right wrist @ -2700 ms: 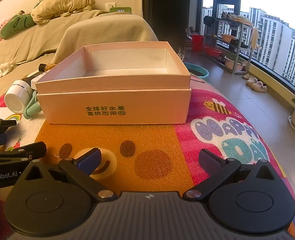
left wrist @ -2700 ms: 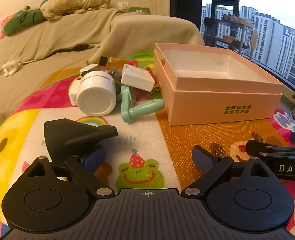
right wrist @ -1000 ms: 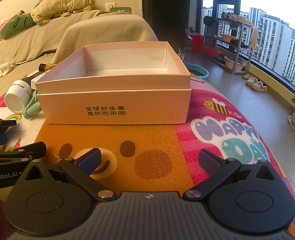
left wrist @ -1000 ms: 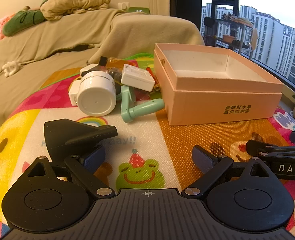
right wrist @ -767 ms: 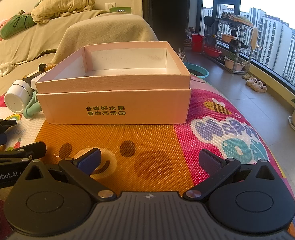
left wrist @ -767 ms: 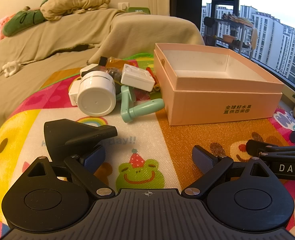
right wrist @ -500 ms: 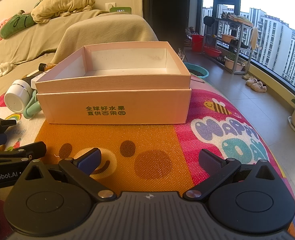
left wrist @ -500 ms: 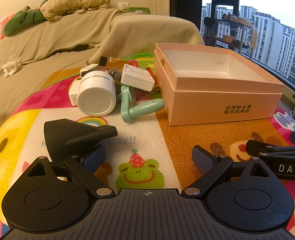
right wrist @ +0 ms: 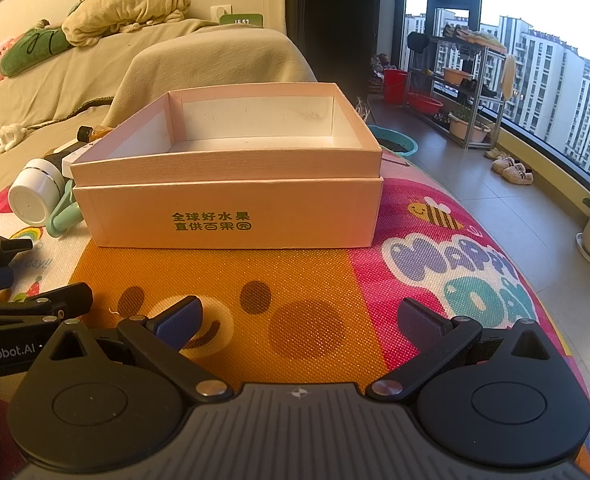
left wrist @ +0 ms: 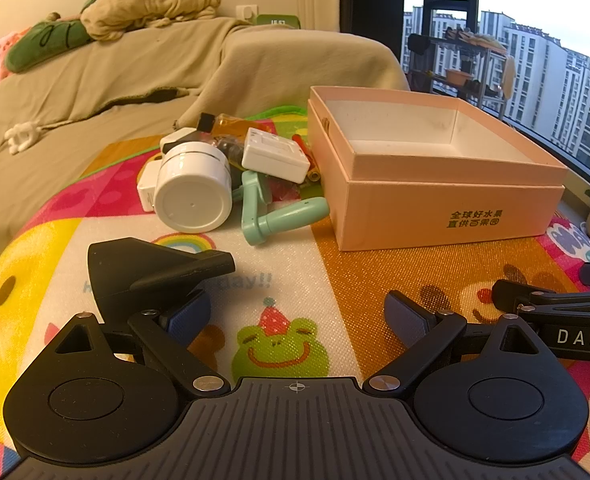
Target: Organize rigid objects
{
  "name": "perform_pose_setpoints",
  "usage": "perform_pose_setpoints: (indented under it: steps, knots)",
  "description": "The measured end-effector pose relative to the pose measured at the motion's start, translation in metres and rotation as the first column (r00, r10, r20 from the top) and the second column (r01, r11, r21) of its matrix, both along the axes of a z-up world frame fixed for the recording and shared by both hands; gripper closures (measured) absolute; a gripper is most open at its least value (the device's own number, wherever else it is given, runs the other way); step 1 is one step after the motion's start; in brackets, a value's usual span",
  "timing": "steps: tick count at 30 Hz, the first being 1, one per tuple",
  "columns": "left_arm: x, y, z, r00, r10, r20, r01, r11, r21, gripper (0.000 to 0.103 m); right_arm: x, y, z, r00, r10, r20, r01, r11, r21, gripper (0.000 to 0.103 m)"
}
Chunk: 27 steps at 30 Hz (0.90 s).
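Right now, through the left wrist view, my left gripper is spread wide and empty above the colourful mat. Left of the pink box lie a white jar, a mint handle and a white adapter, heaped together. Through the right wrist view, my right gripper is spread too, facing the pink box, whose inside looks bare.

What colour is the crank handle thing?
Mint green crank handle, clearest in the left wrist view.
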State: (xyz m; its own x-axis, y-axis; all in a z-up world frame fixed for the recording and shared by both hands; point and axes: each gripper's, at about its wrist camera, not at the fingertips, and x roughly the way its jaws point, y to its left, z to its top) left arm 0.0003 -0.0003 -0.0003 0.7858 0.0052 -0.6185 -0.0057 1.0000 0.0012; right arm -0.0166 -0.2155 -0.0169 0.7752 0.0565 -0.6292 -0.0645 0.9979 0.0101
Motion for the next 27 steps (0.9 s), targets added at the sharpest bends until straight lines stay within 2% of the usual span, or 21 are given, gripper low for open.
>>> perform_pose_setpoints:
  steps: [15, 18, 22, 25, 27]
  knots:
    - [-0.002, 0.0, 0.002, 1.0, 0.002, 0.001, -0.002, 1.0, -0.002, 0.006, 0.0, 0.0, 0.0, 1.0, 0.0, 0.001, 0.0, 1.0, 0.002, 0.0]
    - [-0.004, 0.005, 0.003, 1.0, -0.004, 0.005, 0.004, 0.999, -0.041, 0.007, -0.001, -0.001, 0.0, 1.0, 0.0, 0.001, 0.0, 1.0, 0.001, 0.0]
    - [-0.029, 0.018, 0.005, 0.998, -0.058, 0.031, 0.062, 0.986, -0.157, 0.007, -0.002, -0.005, 0.0, 1.0, 0.005, 0.003, -0.005, 1.0, 0.027, 0.0]
    - [-0.056, 0.022, 0.006, 0.995, -0.096, 0.037, 0.101, 0.983, -0.153, 0.008, 0.004, -0.016, 0.005, 0.998, 0.062, -0.009, -0.061, 0.995, 0.078, 0.0]
    - [-0.066, 0.026, 0.011, 0.994, -0.1, 0.039, 0.104, 0.985, -0.139, 0.008, 0.012, -0.014, 0.007, 0.989, 0.132, -0.067, -0.13, 0.991, 0.026, 0.0]
